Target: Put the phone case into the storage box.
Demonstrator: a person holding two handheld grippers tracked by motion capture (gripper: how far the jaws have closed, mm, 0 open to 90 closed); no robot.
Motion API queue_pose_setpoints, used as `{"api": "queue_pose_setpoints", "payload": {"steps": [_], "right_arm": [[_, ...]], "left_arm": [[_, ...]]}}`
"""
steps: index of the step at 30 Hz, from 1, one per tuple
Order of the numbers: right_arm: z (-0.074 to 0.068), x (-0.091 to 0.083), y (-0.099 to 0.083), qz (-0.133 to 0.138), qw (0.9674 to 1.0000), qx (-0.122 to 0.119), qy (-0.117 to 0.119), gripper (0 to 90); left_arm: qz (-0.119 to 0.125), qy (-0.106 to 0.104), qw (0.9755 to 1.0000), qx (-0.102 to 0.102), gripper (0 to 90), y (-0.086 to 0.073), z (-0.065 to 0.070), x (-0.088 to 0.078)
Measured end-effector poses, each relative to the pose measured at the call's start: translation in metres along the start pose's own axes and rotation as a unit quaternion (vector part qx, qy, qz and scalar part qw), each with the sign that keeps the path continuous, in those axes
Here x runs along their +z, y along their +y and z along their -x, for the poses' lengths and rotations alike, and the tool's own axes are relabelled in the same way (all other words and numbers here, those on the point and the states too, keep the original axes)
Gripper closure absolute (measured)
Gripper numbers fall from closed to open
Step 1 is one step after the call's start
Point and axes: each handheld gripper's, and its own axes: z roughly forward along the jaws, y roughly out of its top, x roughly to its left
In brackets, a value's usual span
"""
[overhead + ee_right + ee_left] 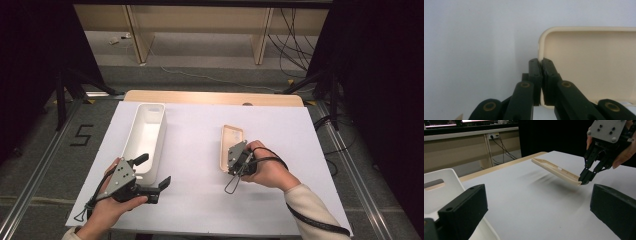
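A shallow beige lid [231, 140] lies right of the table's middle, and my right gripper [233, 161] is shut on the rim of its near end. In the left gripper view the lid [554, 168] hangs tilted above the white sheet with a shadow under it, pinched by the right gripper [584, 180]. In the right gripper view the jaws meet on the lid's rim [541, 50], right gripper [539, 61]. A long white bin [145, 131] stands at the left. My left gripper [154, 171] stands open at the bin's near end, nothing between its fingers; bin [441, 185], left gripper [536, 195].
A white sheet [200, 170] covers the wooden table [210, 97]. Black cables trail from both grippers toward the table's near edge. Beyond the far edge are grey floor, desk legs and loose wires.
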Motion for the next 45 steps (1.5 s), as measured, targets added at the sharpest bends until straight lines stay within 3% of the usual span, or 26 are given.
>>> {"api": "queue_pose_setpoints", "payload": {"steps": [22,27,39,45], "right_arm": [[-0.0038,-0.0046,0.0008,0.053,0.9985,-0.002,0.013,88.0],[-0.004,-0.0032,-0.0001,0.083,0.9965,0.0,0.012,88.0],[-0.0042,-0.0049,0.0008,0.092,0.9957,0.009,0.003,88.1],[-0.0041,-0.0041,0.0013,0.11,0.9939,0.011,0.005,88.1]], "left_arm": [[0.001,0.0,1.0,0.0,0.8,0.0002,0.0,-0.0003],[0.0,0.0,1.0,0.0,0.9,0.0,0.0002,-0.0001],[-0.001,-0.001,1.0,-0.001,1.0,-0.0002,0.0,0.0001],[0.0,0.0,1.0,-0.001,1.0,0.0,-0.0003,-0.0001]]}}
